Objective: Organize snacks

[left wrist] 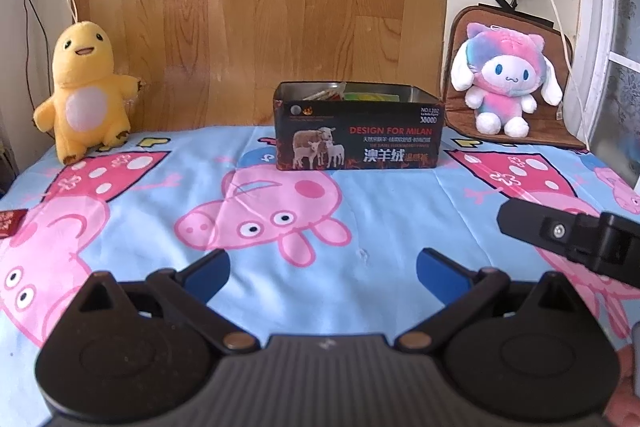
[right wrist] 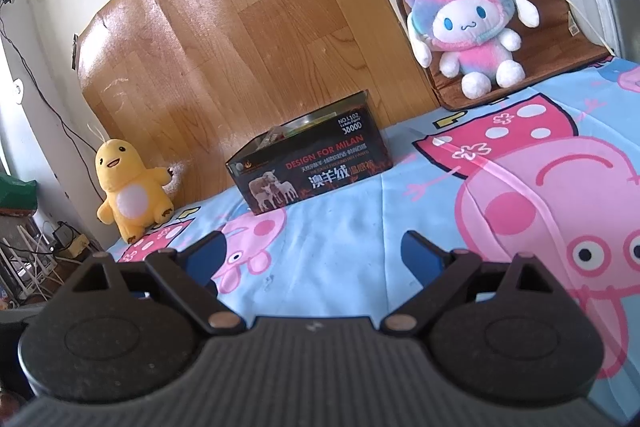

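Open tin (left wrist: 358, 131) sat at 12 o'clock of the left gripper (left wrist: 322, 273), well apart, on the cartoon bedsheet (left wrist: 360, 227); snack packets (left wrist: 344, 93) inside, partly hidden. A small red packet (left wrist: 10, 223) lay at 9 o'clock, possibly a snack. Left jaws were spread, empty. Right gripper (right wrist: 314, 253) likewise open, holding nothing. Packets likely light, crinkly, slippery; pinch an edge seam. Tin stiff, walls thin; grip the rim.
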`<state>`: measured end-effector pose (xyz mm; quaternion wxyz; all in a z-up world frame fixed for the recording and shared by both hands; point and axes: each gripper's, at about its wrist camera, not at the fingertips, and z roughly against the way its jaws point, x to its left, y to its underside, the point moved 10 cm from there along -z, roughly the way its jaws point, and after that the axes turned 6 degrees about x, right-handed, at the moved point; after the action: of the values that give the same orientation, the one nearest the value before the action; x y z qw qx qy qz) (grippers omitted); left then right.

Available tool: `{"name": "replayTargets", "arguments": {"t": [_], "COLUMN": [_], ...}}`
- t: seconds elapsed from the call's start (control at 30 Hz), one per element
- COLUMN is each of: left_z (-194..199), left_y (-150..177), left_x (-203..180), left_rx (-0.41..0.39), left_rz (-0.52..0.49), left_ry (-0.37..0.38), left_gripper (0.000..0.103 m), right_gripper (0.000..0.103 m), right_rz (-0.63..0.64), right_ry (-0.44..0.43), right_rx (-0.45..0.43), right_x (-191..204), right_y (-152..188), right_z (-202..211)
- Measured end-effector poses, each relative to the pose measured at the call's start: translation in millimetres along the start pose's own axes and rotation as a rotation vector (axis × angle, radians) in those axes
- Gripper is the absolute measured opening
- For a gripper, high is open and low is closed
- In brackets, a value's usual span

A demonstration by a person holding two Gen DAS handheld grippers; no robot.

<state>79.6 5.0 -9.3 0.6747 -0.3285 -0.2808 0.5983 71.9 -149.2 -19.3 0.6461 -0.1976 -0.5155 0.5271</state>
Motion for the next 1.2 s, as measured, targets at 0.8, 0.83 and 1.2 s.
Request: {"name": "replayTargets", "arguments": {"t": [0.8,0.83,1.2], "left_z": [14,14,15], "left_y": [-5,-5,-5], "left_x": [-3,-3,-2], "left_rx": [-0.014,-0.013,-0.018], "left_rz": [-0.028,-0.031,-0.049], "left_ry": [-0.022,-0.027,-0.068], "left_gripper": [0.103,0.103,0.103], "right_gripper": [0.096,0.096,0.096], "right_rz": [0.016,0.017,0.017], "right_ry": [-0.018,-0.019,-0.022], "right_rx": [-0.02,-0.02,-0.024], "right_x": [8,8,8], "right_y": [-5,-5,-5], "right_z": [10,11,12]}}
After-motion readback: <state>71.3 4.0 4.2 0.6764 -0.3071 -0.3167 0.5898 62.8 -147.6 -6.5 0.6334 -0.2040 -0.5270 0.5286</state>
